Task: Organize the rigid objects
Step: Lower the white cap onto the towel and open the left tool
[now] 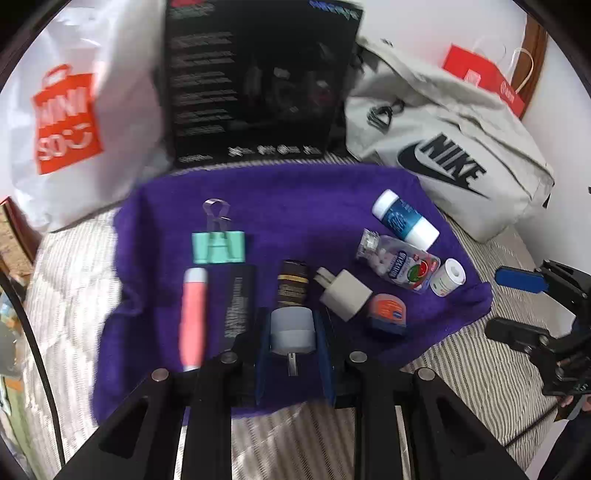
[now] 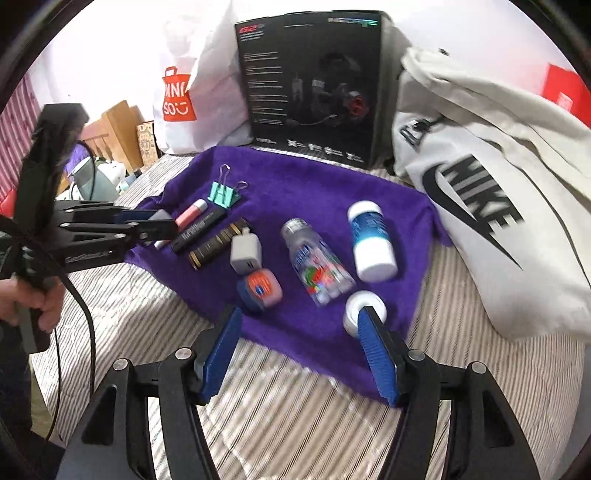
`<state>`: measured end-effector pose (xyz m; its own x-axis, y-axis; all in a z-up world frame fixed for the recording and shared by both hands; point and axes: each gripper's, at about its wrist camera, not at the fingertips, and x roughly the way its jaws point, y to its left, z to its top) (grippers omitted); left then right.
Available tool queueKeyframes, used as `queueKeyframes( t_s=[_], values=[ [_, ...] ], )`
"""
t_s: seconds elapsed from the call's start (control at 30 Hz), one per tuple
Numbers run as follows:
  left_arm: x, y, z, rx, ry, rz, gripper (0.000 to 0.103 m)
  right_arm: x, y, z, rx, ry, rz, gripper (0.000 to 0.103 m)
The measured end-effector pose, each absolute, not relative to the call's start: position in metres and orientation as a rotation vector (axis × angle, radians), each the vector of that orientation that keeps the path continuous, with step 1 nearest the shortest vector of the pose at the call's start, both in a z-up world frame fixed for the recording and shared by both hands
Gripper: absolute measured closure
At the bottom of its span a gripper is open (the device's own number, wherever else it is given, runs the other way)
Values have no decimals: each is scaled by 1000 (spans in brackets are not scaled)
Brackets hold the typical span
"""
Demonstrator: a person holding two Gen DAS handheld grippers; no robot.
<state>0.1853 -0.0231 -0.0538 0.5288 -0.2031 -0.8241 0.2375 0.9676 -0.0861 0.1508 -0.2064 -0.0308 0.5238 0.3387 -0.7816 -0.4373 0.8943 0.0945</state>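
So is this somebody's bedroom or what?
Probably a bedroom. The purple towel lies on a soft striped bedsheet, with a brown wooden headboard at its edge, and a white Nike drawstring bag leans against the white wall.

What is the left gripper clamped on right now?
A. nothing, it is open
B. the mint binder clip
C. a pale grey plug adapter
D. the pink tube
C: the left gripper has its blue pads closed against both sides of the grey plug adapter, prongs pointing toward the camera.

Grey plug adapter [image 1: 291, 330] upright, small items on purple towel [image 1: 295, 192]
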Motion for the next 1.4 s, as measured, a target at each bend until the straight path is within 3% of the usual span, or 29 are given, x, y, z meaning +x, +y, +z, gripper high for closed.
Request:
queueKeyframes(
  t_s=[0.6,1.1,1.4],
  values=[
    [208,-67,-93,160,1064,-293,80,133,-263,-41,-26,927,392,36],
    [204,-71,-91,180,1070,-302,76,131,-270,-46,-18,954,383,35],
    [192,-69,-83,171,1080,-283,73,121,-271,-40,8,937,380,30]
  ],
)
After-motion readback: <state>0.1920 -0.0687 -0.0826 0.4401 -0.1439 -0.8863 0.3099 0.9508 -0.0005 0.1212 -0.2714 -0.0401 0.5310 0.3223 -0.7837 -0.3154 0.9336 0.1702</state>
